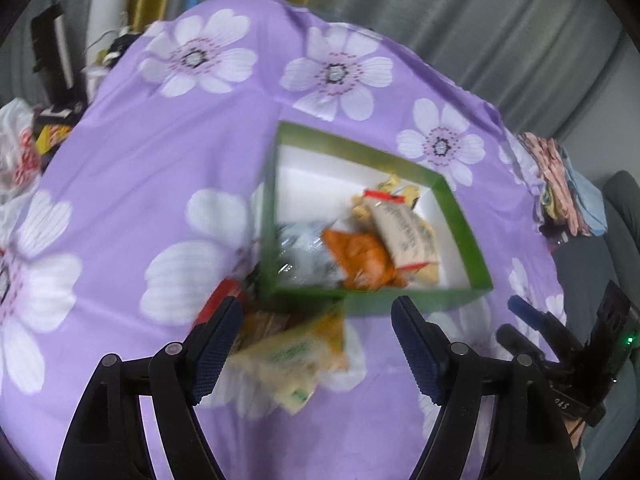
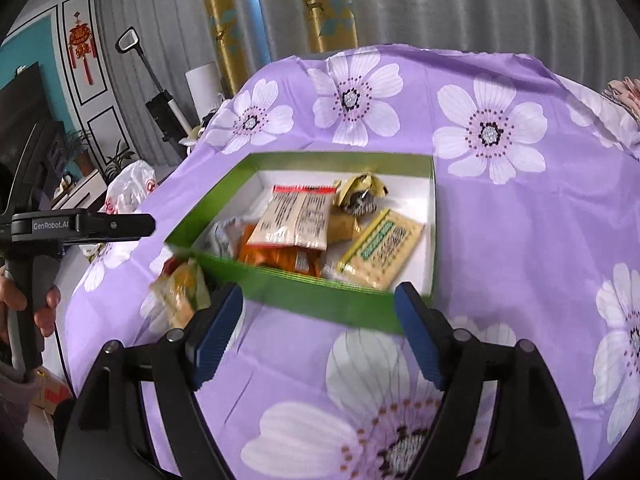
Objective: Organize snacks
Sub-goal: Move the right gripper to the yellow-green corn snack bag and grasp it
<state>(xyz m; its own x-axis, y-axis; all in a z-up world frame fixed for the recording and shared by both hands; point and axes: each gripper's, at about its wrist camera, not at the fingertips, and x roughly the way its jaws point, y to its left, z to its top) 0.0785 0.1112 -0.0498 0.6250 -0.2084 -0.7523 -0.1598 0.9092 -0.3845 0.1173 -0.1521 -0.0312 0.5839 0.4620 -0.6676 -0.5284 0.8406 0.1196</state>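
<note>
Two grippers, both with jaws spread and nothing between the pads, and I'm hovering them over the flowered purple tablecloth (image 2: 500, 240) on the near side of the green box (image 2: 320, 300). My left gripper (image 1: 316, 344) hangs just above the loose snacks; my right gripper (image 2: 320, 332) sits right at the box's near wall.

Inside the box I count a fair pile already: a cream packet with a red strip (image 2: 296, 220) lying on top of an orange packet (image 2: 280, 258), a flat yellow-and-green cracker packet (image 2: 380, 248) propped against the near wall toward the right corner, a crumpled gold wrapper (image 2: 360, 192) toward the far wall, and a clear bag (image 1: 300, 248) at the left end. They lean on each other, which I read as dropped in rather than laid flat.

Still outside: a yellowish packet (image 1: 292, 356) on the cloth just beside the box's near left corner, with something red (image 1: 218, 300) next to it, too blurred to name. From the right view that same heap (image 2: 180, 288) sits touching or nearly touching the corner; I can't tell which.

Room to work looks generous. The far left corner of the box shows bare white floor, and the cloth around the loose packets is open, though the near wall stands close behind them. The table's left edge is near too, so I'd sweep inward.
</note>
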